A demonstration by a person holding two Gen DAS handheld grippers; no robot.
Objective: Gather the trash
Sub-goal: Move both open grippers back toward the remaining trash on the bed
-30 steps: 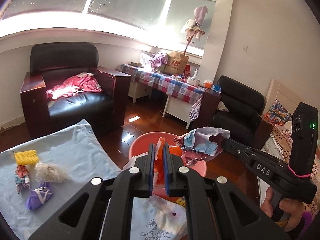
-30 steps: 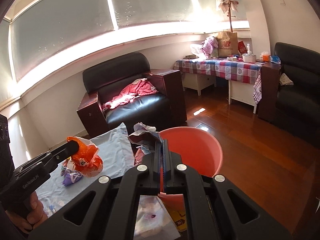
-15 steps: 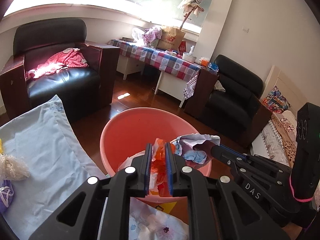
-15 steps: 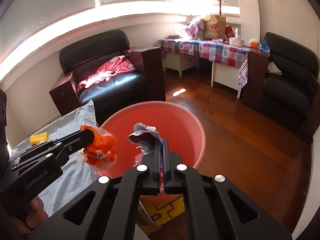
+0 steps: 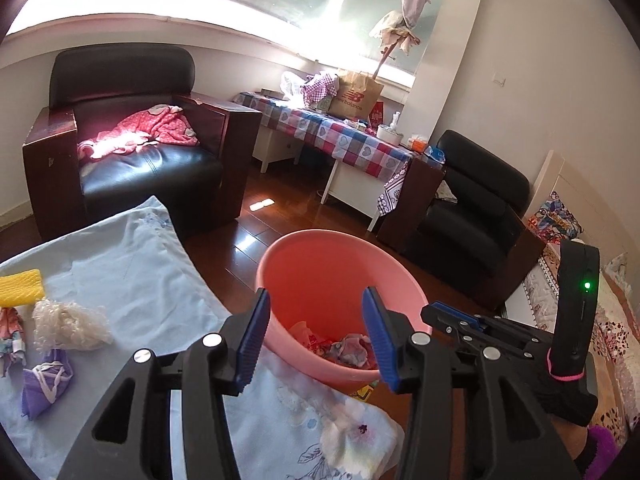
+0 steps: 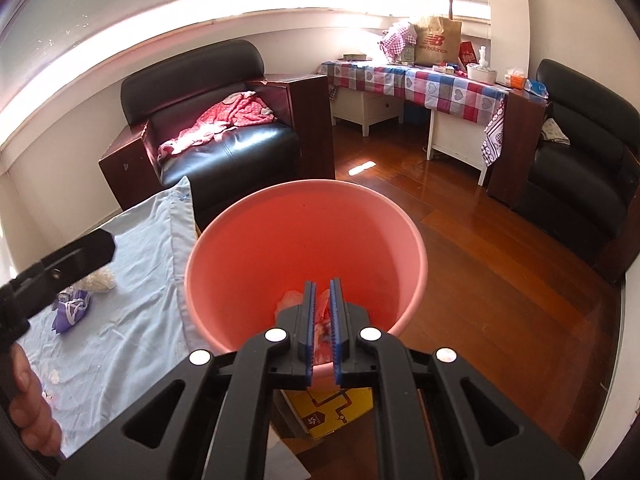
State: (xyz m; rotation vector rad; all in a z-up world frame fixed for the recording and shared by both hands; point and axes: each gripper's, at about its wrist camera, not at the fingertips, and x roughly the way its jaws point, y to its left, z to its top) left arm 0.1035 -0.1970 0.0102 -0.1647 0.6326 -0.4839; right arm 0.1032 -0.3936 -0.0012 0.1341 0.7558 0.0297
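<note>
Pink bucket (image 5: 340,264): crumpled wrappers (image 5: 344,350) at bottom. Left gripper (image 5: 316,336): released, empty, over near rim. Right gripper (image 6: 321,320): nearly clenched, empty, above bucket. Blue cloth (image 5: 132,280): beside bucket.

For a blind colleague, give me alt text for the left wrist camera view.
The left tool is open and empty above a pink bucket with crumpled trash at its bottom. More scraps lie on a blue cloth to its left.
</note>
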